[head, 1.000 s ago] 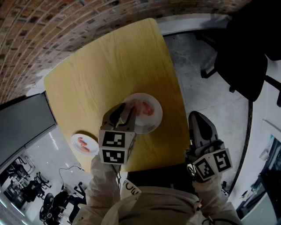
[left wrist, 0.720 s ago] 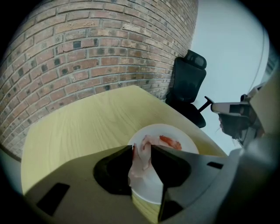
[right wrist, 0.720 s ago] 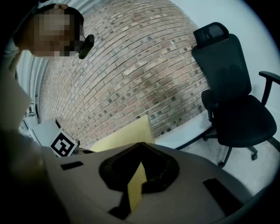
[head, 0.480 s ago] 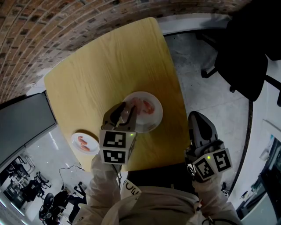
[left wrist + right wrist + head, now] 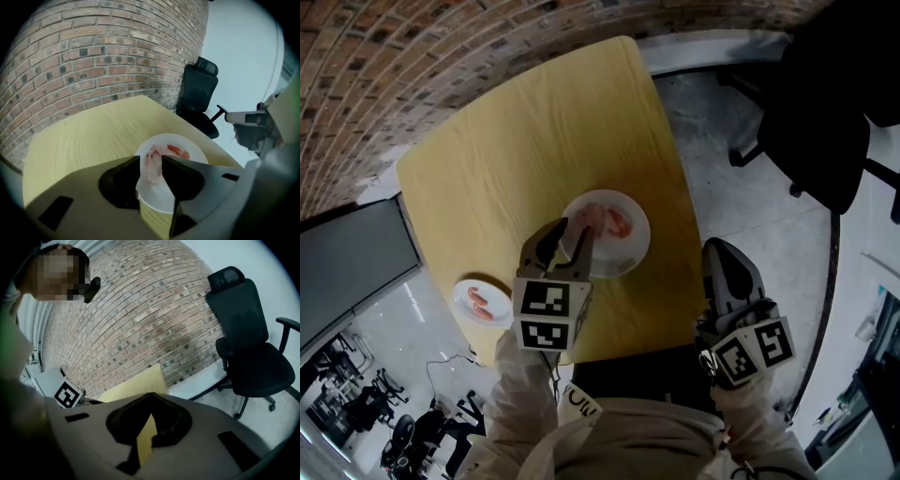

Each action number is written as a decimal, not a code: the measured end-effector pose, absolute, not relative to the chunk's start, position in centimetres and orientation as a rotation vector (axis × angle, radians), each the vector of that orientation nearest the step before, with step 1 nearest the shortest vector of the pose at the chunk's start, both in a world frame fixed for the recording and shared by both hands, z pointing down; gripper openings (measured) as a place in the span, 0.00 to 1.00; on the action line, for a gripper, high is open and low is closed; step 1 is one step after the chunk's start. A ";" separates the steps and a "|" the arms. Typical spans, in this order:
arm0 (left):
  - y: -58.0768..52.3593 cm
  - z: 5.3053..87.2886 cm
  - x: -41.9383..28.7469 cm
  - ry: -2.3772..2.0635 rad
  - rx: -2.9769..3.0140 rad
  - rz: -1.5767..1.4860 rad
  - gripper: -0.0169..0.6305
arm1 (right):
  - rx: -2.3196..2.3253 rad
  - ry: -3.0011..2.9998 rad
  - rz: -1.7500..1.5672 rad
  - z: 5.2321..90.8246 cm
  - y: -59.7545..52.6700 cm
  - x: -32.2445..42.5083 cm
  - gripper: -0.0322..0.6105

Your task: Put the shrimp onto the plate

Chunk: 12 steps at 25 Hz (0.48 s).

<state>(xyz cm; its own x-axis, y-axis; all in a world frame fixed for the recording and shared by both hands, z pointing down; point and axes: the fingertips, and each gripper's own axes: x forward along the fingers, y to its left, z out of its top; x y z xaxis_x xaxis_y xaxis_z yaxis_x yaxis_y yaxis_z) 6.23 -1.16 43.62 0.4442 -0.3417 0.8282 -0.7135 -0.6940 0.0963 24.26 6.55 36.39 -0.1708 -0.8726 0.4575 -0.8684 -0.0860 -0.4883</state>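
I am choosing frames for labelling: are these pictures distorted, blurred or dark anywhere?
Head view: strong fisheye, the table edges bow. Left gripper view: brick wall curves, black corners, held shrimp slightly soft. Right gripper view: same black corners, bricks bend too.

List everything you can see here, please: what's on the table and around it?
Table: one, yellow wood, beside the wall.
Brick wall: one, red-brown, beyond the table.
Large plate: one, white, near the table's right edge.
Red shrimp: one, on the large plate.
Small plate: one, white, at the table's left edge.
Orange shrimp: count unclear, on the small plate.
Office chair: one, black, on the floor.
Left gripper: grey, shut on a pale shrimp over the large plate.
Right gripper: grey, shut, empty, off the table.
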 end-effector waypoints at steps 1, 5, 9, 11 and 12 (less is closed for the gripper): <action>-1.1 43.5 6.1 -0.892 2.266 1.150 0.24 | -2.017 2.123 -1.120 36.3 6.6 24.1 0.09; -0.8 43.0 5.1 -0.915 2.265 1.128 0.24 | -2.008 2.145 -1.108 36.0 6.7 23.2 0.09; -0.6 42.1 3.3 -0.952 2.261 1.101 0.24 | -1.987 2.178 -1.101 35.6 6.8 21.6 0.09; -0.6 41.6 2.1 -0.975 2.257 1.086 0.24 | -1.971 2.198 -1.102 35.4 6.7 20.6 0.09; -0.6 41.5 1.5 -0.987 2.254 1.080 0.24 | -1.961 2.210 -1.102 35.3 6.6 20.1 0.09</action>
